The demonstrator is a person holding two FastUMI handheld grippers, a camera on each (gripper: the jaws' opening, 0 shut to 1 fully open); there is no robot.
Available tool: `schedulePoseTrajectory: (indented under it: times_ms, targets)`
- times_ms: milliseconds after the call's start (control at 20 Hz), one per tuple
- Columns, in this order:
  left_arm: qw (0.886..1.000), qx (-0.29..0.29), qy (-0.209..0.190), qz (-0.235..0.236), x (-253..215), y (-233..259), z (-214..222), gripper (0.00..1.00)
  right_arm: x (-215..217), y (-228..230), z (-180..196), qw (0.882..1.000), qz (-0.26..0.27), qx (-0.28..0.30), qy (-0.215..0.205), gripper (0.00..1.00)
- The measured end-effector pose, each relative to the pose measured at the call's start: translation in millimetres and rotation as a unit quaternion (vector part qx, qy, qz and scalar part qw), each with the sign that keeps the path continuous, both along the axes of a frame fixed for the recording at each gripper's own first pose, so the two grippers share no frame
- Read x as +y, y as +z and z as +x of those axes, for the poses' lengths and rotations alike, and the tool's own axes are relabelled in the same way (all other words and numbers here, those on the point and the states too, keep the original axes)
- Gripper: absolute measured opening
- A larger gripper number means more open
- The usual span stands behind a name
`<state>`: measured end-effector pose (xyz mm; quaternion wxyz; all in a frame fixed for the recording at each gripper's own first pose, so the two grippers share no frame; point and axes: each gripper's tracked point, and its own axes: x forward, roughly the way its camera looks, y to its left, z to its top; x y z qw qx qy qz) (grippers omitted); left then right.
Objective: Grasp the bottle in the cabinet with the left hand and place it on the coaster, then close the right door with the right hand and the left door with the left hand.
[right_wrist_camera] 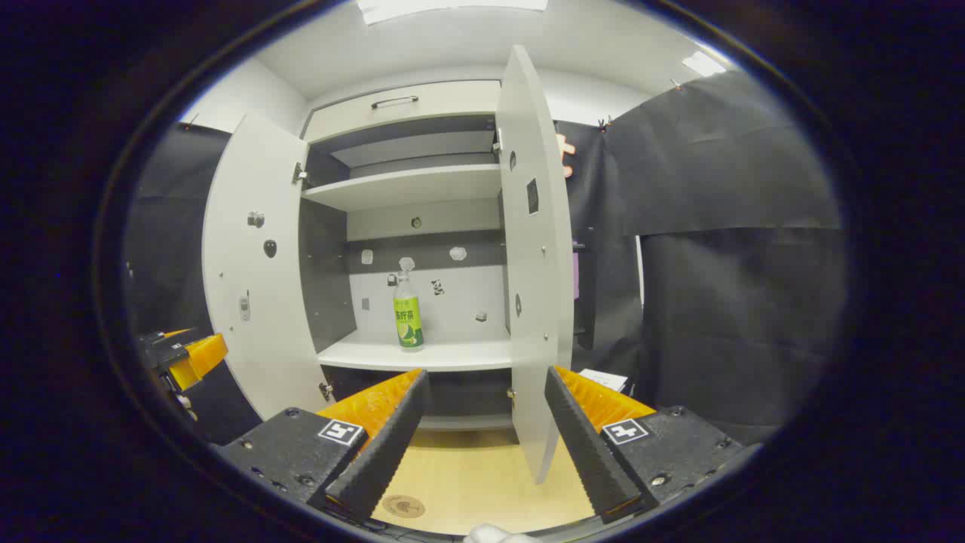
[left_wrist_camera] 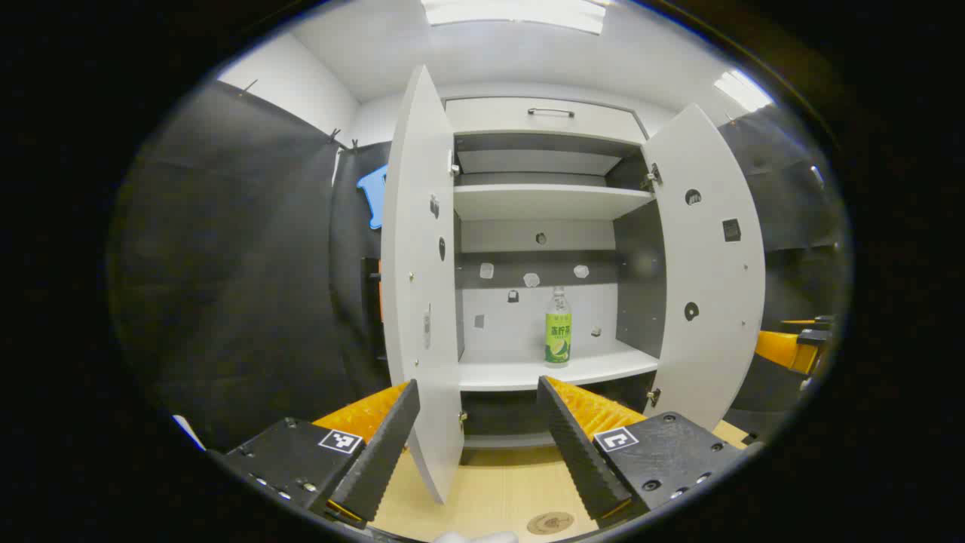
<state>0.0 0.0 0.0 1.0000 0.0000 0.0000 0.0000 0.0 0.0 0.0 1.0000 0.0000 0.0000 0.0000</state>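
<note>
A tall white cabinet [left_wrist_camera: 543, 204] with smooth matte panels and dark grey inner walls stands on a pale wood-grain counter [left_wrist_camera: 497, 490], both of its flat doors swung outward. On its lower white shelf [left_wrist_camera: 558, 369] a slim clear plastic bottle with a green label [left_wrist_camera: 558, 328] stands upright, a little right of the shelf's middle in the left gripper view, well apart from both side walls; the right gripper view [right_wrist_camera: 407, 313] shows it nearer the left inner wall. A small round tan coaster [left_wrist_camera: 550, 523] lies flat on the counter in front of the cabinet, near the lower edge of the view. The left gripper [left_wrist_camera: 477, 437] hangs before the cabinet with its ridged, wedge-shaped fingers [left_wrist_camera: 577, 445] spread wide and holding nothing; the thin outer edge of the left door [left_wrist_camera: 418, 286] appears between them, farther off and not touched. The right gripper [right_wrist_camera: 486, 430] is likewise spread wide and empty, its ribbed fingers [right_wrist_camera: 580, 437] flanking the edge of the right door [right_wrist_camera: 531, 256], which hangs ahead of them. Open counter lies between the fingers and the cabinet base, and the shelf's front edge is unobstructed before the bottle.
</note>
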Motion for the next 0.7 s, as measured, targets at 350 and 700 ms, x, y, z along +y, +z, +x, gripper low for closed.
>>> schedulePoseTrajectory:
  times_ms: [350, 700]
  targets:
    - [1.000, -0.007, -0.006, 0.001, -2, 8, -7, 1.00, 6, 4, -6, 1.000, -0.006, -0.007, 0.006, 1.00]
    - [1.000, 0.000, -0.013, 0.003, -4, 7, -11, 1.00, 7, 3, -12, 1.000, -0.012, -0.007, 0.004, 1.00]
